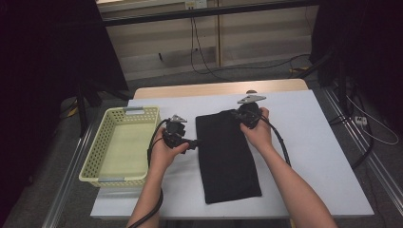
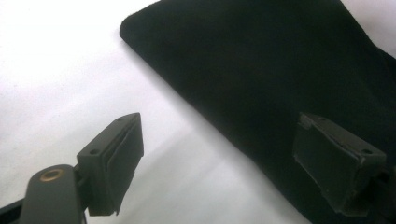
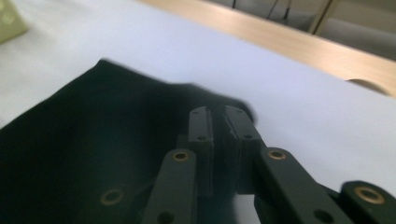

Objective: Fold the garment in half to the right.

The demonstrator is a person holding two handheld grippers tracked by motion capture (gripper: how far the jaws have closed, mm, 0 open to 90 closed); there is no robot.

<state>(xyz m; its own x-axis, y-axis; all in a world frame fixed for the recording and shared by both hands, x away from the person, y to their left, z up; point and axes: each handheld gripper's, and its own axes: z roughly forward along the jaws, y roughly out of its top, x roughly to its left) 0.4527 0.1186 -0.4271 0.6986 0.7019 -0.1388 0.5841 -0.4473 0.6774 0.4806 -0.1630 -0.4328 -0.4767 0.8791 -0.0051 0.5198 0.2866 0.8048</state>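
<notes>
Two grippers at one black cloth, folded into a long rectangle and lying flat at the middle of the white table cover, just right of the yellow basket and apart from it. Left gripper: jaws wide, astride the cloth's left edge about midway along. From its own view, one pad over the bare cover, the other over the dark fabric, neither pressing yet. Right gripper: at the far right corner, jaws narrow and almost together, apparently nipping the corner of the fabric, which puckers up slightly at the tips. Hard to tell how many layers sit between those pads. Judged step: taking hold of the cloth, with one grip made and the second only lined up. Next move, by that reading: slide the left jaw's lower pad under the edge rather than over it, then close firmly on all layers. After that, raise both hands together and evenly, keeping the fabric taut enough not to unfold or slip from the corner grip.
</notes>
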